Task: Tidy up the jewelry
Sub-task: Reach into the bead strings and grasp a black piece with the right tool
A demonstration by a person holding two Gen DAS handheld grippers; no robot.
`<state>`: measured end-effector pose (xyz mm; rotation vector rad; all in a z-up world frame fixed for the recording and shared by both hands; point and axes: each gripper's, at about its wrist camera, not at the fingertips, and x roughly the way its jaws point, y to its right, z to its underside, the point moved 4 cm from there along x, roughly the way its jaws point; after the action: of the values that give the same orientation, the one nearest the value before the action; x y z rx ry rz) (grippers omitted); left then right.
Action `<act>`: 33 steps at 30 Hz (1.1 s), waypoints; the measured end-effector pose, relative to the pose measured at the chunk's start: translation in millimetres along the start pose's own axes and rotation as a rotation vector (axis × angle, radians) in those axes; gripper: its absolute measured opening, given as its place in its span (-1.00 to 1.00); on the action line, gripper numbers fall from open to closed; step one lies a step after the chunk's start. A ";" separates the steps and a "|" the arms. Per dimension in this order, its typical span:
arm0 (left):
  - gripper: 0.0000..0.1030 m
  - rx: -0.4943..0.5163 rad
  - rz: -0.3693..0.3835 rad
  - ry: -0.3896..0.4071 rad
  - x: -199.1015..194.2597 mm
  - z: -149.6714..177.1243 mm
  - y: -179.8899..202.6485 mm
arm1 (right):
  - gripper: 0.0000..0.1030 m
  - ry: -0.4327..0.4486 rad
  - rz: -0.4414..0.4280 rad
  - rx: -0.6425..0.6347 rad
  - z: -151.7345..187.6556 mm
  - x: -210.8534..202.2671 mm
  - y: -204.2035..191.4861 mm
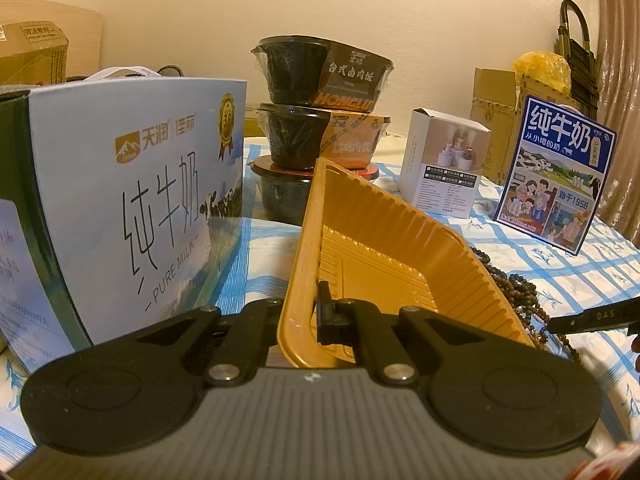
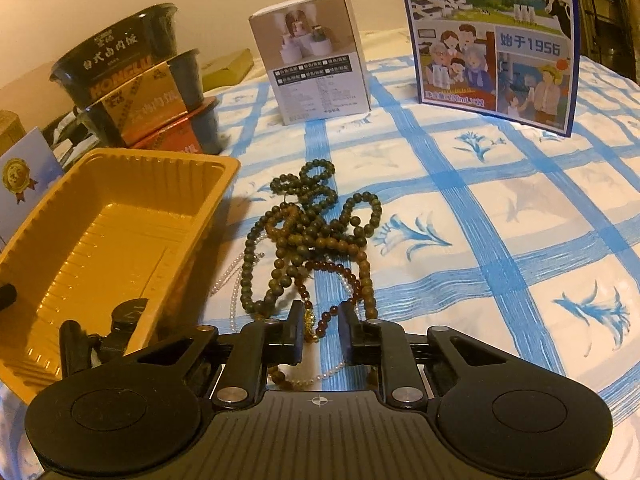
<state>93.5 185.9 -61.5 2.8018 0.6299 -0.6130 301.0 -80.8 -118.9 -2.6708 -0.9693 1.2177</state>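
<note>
right jaws parted over the bead pile (image 2: pixel 316 232); left jaws clamped on the tray (image 1: pixel 360 240) rim

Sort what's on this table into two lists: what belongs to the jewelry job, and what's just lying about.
For the job:
bead strings
pearl strand
orange tray
left tongs, clamped on the tray rim
right tongs, open over the beads

Lying about:
large milk carton
blue milk box
stacked meal bowls
white box
</note>
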 end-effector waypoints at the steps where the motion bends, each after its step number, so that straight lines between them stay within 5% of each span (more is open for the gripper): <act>1: -0.91 0.000 0.000 0.000 0.0 0.0 0.0 | -0.62 -0.002 0.002 0.005 0.2 0.8 0.6; 18: -0.91 -0.010 0.001 -0.003 1.4 2.3 -3.1 | -0.62 -0.011 0.049 0.113 -3.9 16.0 8.4; 33: -0.91 -0.015 0.000 -0.004 1.9 3.0 -3.6 | -0.76 -0.001 0.280 -0.035 -6.5 36.6 -17.7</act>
<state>92.4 188.9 -65.4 2.7859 0.6305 -0.6118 314.3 -44.7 -133.5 -2.9090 -0.6374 1.2571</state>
